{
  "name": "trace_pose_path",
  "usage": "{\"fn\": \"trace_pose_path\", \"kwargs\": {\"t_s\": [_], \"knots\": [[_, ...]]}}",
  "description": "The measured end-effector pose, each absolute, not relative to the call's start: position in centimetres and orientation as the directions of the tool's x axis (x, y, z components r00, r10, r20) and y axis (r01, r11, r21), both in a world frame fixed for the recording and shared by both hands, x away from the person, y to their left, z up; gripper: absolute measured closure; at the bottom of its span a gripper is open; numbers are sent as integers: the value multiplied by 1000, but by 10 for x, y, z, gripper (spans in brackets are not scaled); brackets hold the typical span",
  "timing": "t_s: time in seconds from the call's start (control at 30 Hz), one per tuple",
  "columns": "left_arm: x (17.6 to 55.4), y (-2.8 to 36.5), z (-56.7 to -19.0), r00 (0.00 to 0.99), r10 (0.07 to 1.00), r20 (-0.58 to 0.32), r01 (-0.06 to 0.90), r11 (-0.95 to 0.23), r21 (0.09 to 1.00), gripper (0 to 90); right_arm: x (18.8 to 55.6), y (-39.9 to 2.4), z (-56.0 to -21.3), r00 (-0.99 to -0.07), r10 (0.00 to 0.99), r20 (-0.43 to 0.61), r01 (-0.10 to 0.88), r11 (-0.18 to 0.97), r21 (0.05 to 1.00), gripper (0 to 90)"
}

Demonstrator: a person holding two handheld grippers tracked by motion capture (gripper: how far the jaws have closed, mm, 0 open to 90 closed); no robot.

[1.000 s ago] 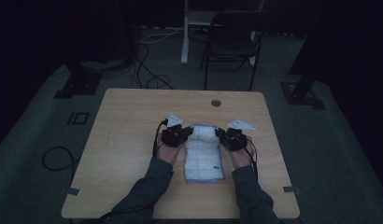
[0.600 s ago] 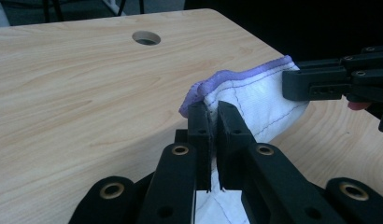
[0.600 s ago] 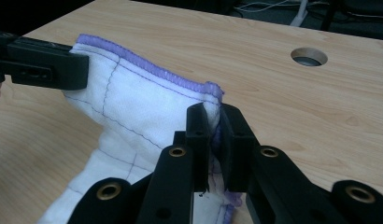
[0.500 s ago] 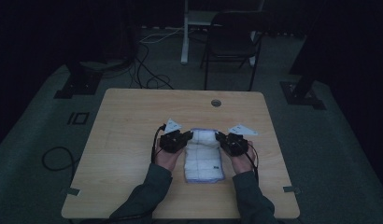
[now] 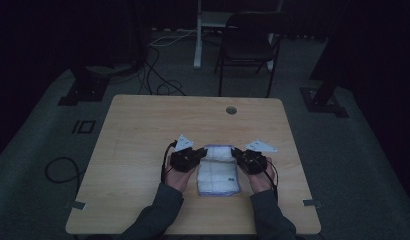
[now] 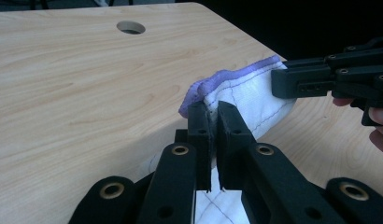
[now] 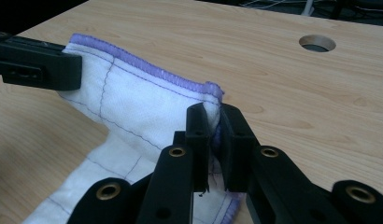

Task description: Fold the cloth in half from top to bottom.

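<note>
A quilted white cloth [image 7: 133,112] with stitched purple hem lies on matt, pale-grained wooden table [image 7: 283,88].

Hidden and cut-off items

Cloth [image 6: 248,95]: pinched corner concealed between the left hand-held gripper [image 6: 213,122] jaws; lower part cut by the bottom edge. Right hand-held gripper [image 7: 215,125] likewise covers its corner. High view: dim, cloth stitching too small to tell; forearms cut off at the bottom; chair [image 5: 253,37] top lost in darkness.
</note>
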State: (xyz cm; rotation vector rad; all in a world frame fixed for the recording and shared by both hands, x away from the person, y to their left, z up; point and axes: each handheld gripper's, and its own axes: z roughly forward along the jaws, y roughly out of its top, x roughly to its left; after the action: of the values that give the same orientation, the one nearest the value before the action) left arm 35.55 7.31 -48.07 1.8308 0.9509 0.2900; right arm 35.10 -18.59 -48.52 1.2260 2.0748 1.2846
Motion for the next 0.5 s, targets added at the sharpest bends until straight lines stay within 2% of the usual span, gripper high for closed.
{"fn": "trace_pose_path", "kwargs": {"t_s": [0.5], "knots": [[344,79,-487,658,717,-230,486,-171,857,862,339,-184,-489,-543,832,114,465,185,866,840]]}}
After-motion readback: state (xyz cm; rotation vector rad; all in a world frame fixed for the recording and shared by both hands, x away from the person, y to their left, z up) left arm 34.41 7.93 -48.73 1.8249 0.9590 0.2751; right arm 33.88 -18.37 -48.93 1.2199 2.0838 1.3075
